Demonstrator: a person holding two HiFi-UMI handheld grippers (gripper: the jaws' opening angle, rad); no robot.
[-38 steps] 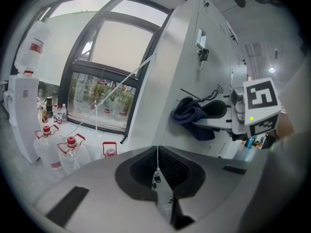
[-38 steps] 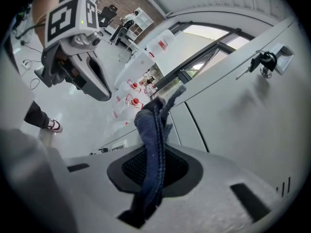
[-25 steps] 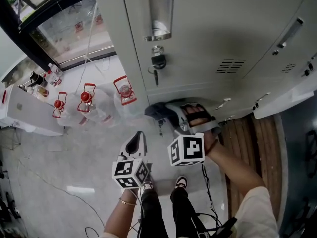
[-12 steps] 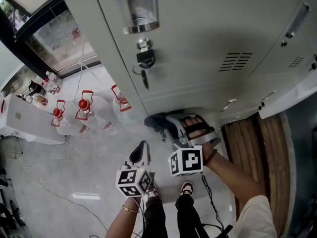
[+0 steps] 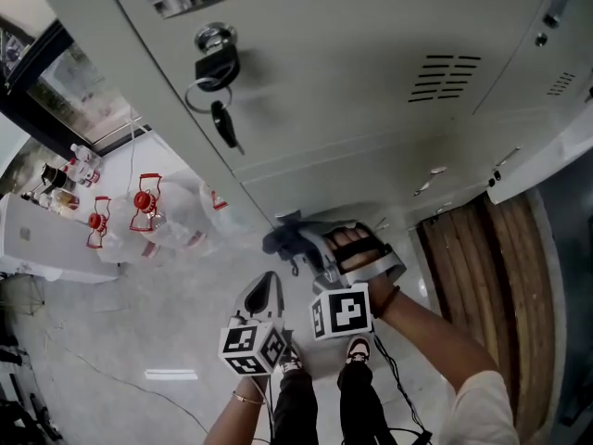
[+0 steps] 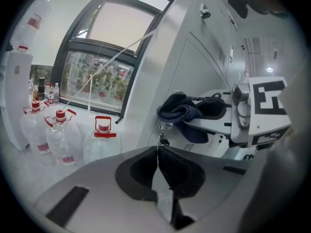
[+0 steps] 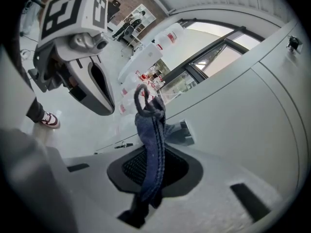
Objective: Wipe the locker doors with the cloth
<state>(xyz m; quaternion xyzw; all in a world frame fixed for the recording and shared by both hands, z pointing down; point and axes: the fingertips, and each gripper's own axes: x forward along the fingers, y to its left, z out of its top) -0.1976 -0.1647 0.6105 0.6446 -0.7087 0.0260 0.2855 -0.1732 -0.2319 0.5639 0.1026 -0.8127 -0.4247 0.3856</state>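
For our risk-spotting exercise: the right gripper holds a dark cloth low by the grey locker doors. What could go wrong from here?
1. The cloth is pinched as a narrow bunch in the right gripper, so bare jaws might scrape the locker door.
2. A key dangles from the lock further up; the cloth's loop could snag on it.
3. The left gripper, shut and empty, hangs close by and might bump the right one.

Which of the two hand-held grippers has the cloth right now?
The right hand-held gripper: its jaws are clamped on the dark blue cloth. The left hand-held gripper is shut with nothing between its jaws.
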